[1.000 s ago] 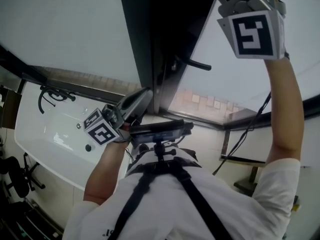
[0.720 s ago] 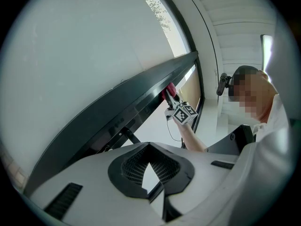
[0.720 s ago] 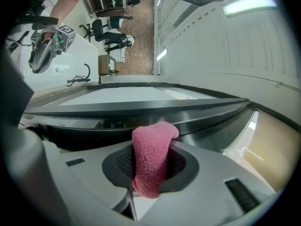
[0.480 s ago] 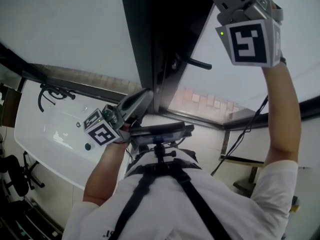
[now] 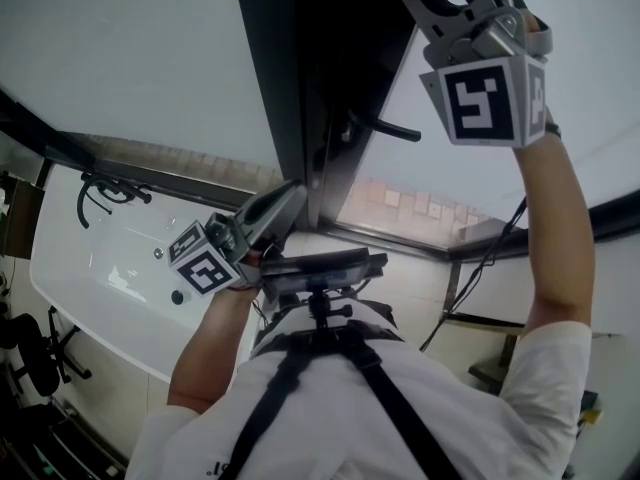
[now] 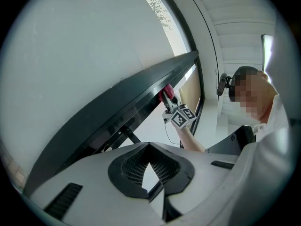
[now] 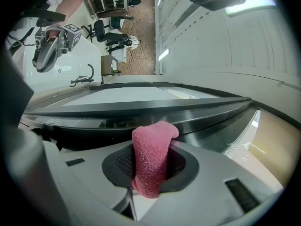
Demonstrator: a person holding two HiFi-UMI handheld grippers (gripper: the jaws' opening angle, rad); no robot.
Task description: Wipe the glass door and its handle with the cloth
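We find the pink cloth (image 7: 149, 161) clamped between the jaws of the right gripper (image 7: 151, 147), with its free end folded over past the tips. Directly ahead of the tips runs the dark edge of the glass door (image 7: 141, 108); we cannot confirm contact. The handle (image 5: 385, 126) sits below this gripper. The left gripper (image 6: 149, 147), lower and well apart, has its jaws together and holds nothing.

Left claw (image 6: 149, 149) jaws together, empty. Beyond, right claw (image 6: 168, 100) holds pink cloth (image 6: 167, 90) at dark door frame (image 6: 117, 113).
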